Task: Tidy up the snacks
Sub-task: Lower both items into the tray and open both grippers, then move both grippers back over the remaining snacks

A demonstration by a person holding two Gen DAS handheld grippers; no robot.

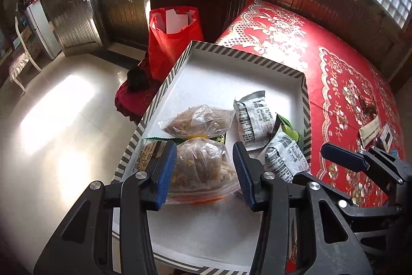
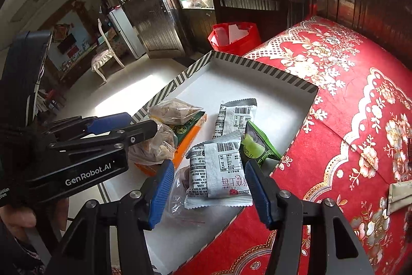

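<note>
A white tray with a striped rim [image 1: 239,54] [image 2: 260,65] lies on the red floral bed. In it are a clear bag of brown snacks tied with a yellow band [image 1: 200,146] [image 2: 164,135], an orange packet under it [image 2: 190,138], two white barcode packets [image 1: 253,120] [image 2: 219,166] and a green packet [image 1: 289,130] [image 2: 257,146]. My left gripper [image 1: 206,172] is open, its jaws on either side of the clear bag. My right gripper [image 2: 209,192] is open over the near white packet.
The red floral bedspread [image 1: 347,84] [image 2: 347,120] holds small loose packets at the right [image 1: 370,130] [image 2: 401,195]. A red bag with papers [image 1: 175,38] [image 2: 235,36] stands past the tray. Tiled floor, a white chair [image 2: 105,53] and a fridge lie to the left.
</note>
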